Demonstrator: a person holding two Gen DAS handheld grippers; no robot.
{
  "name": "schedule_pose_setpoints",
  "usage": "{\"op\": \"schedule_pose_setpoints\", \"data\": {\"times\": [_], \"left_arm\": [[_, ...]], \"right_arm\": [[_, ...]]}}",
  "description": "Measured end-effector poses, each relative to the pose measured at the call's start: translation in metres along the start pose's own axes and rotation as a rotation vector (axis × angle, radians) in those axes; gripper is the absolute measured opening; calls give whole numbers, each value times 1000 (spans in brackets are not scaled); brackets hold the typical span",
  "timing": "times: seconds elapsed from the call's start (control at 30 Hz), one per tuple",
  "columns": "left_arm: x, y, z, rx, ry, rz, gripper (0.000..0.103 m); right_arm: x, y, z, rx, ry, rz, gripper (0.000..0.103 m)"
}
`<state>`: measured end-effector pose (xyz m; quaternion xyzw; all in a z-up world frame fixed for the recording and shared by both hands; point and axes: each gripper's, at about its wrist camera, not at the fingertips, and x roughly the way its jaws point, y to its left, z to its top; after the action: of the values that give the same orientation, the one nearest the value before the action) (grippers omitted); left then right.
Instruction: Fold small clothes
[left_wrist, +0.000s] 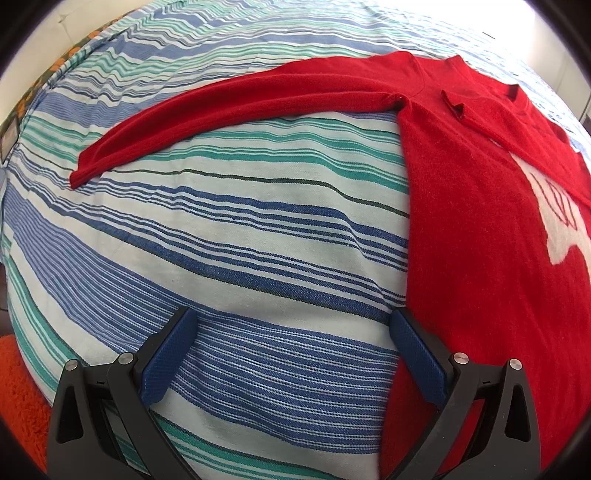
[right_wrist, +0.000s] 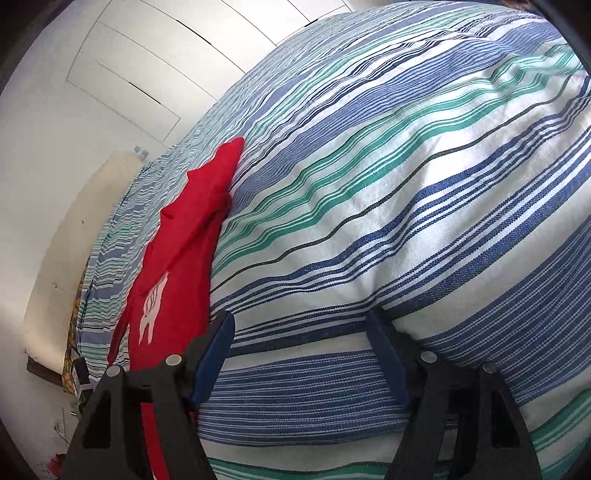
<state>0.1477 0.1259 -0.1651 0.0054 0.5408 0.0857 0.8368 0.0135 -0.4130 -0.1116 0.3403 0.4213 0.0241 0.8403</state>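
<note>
On the striped bedspread (left_wrist: 258, 229) lies one red sweater (left_wrist: 461, 206), one sleeve (left_wrist: 229, 107) outstretched.

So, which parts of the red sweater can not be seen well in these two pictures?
- Red sweater, left wrist view: right side and hem cut off by the frame edge.
- White design: cropped there, shape unclear.
- Right wrist view: sweater's lower part hidden behind the right gripper.

Sweater (left_wrist: 480, 229) flat on bedspread (left_wrist: 229, 236), right of left gripper (left_wrist: 291, 354); one sleeve (left_wrist: 236, 107) stretched out leftward beyond the gripper, the other folded across the chest. In the right wrist view, sweater (right_wrist: 177, 266) left of right gripper (right_wrist: 301, 354), wardrobe (right_wrist: 122, 62) behind the bed.
</note>
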Motion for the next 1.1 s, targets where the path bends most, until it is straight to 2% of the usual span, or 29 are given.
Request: {"op": "schedule_pose_setpoints", "data": {"times": [1.1], "left_arm": [[0,-2,-1,1,0,3,103]], "right_arm": [[8,7,-2,-5,-2,-6,74]]}}
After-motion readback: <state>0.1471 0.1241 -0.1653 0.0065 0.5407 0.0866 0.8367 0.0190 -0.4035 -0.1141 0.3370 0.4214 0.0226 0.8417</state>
